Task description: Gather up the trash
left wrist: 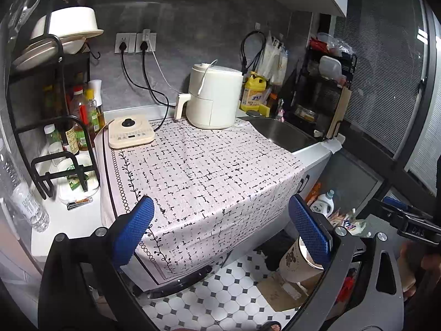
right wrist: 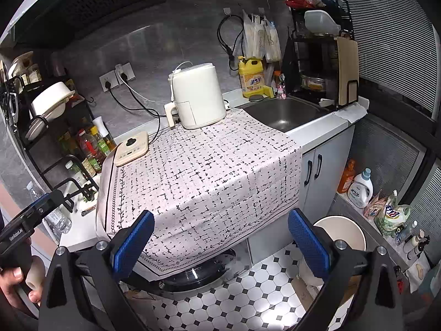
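Above: both grippers, left [left wrist: 220, 229] and right [right wrist: 220, 237], hover open and empty before one black-flecked white tablecloth [left wrist: 198, 171]. On it stand one cream air fryer [left wrist: 213, 96] and one cream induction hob [left wrist: 131, 133].

Left wrist view: looks forward and down between its 2 blue fingers [left wrist: 135, 229] across the patterned tablecloth [left wrist: 204, 171] toward the grey back wall. Right wrist view: the same heading, set further right and slightly higher. Both share the air fryer [right wrist: 198, 96], induction cooker [right wrist: 131, 147] and sink [right wrist: 286, 113].
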A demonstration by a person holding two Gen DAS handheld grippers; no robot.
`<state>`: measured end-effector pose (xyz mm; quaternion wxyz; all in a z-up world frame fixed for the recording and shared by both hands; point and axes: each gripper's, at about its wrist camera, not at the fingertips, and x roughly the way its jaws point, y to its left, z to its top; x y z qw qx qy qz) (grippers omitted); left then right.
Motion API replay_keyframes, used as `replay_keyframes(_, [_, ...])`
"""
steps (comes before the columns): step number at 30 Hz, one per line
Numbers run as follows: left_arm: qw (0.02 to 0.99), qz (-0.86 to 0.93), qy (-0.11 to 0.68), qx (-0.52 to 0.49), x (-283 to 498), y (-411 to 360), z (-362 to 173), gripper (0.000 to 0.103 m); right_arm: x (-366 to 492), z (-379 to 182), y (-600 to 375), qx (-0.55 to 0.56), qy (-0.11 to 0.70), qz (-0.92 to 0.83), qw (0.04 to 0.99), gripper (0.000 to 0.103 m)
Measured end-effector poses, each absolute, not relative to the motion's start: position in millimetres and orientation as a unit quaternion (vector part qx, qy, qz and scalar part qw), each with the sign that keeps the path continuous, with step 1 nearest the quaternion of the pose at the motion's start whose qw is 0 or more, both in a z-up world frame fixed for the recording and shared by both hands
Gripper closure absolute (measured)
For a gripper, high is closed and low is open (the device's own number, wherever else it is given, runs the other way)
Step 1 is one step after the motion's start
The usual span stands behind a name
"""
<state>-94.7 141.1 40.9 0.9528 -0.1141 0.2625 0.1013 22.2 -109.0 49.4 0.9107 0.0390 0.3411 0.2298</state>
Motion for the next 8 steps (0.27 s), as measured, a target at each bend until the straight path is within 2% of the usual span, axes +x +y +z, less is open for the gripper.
replay_keyframes(8, [0.946, 0.069, 0.283, -0.142, -71, 151, 17, 0.006, 32, 36, -108, 0.027, 0.362, 0.205, 0.909, 0.008])
